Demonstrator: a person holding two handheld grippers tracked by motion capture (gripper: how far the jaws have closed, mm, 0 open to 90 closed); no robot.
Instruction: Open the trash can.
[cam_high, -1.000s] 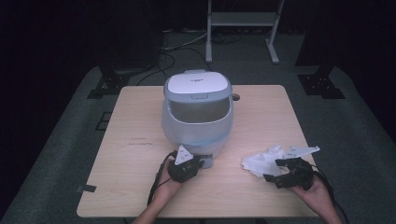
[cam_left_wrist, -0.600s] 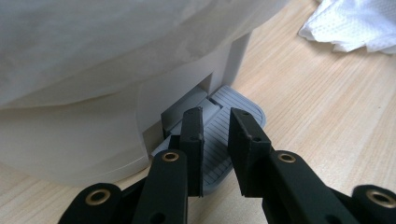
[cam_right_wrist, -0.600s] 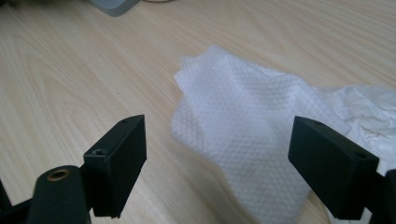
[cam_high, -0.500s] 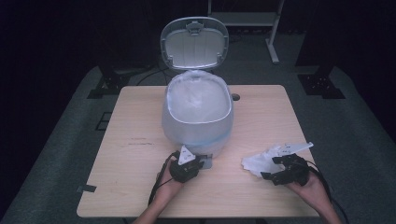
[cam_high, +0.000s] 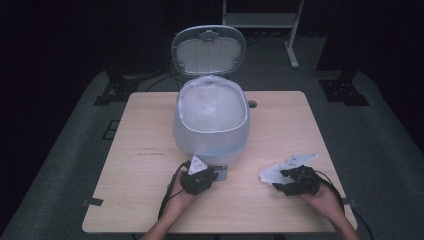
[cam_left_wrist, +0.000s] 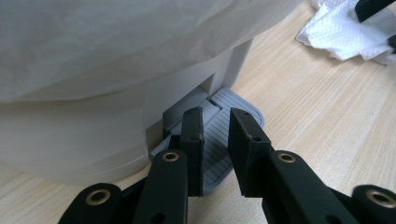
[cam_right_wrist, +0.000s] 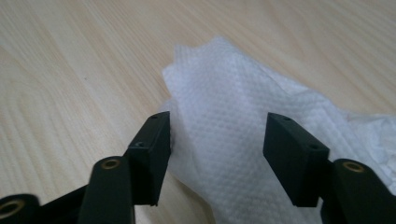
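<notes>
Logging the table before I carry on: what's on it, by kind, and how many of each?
Pedal bin, lid up, white liner inside: 1
Crumpled white paper towel: 1
Hand-held claw: 2, left claw on the bin's pedal, right claw around the towel
Total: 4

No words, numbers or signs are showing clearly enough to read. A tiny dark line of marks is sitting on the desk (cam_high: 150, 125) left of the white bin (cam_high: 212, 125), but it is looking too small and blurry to make out
</notes>
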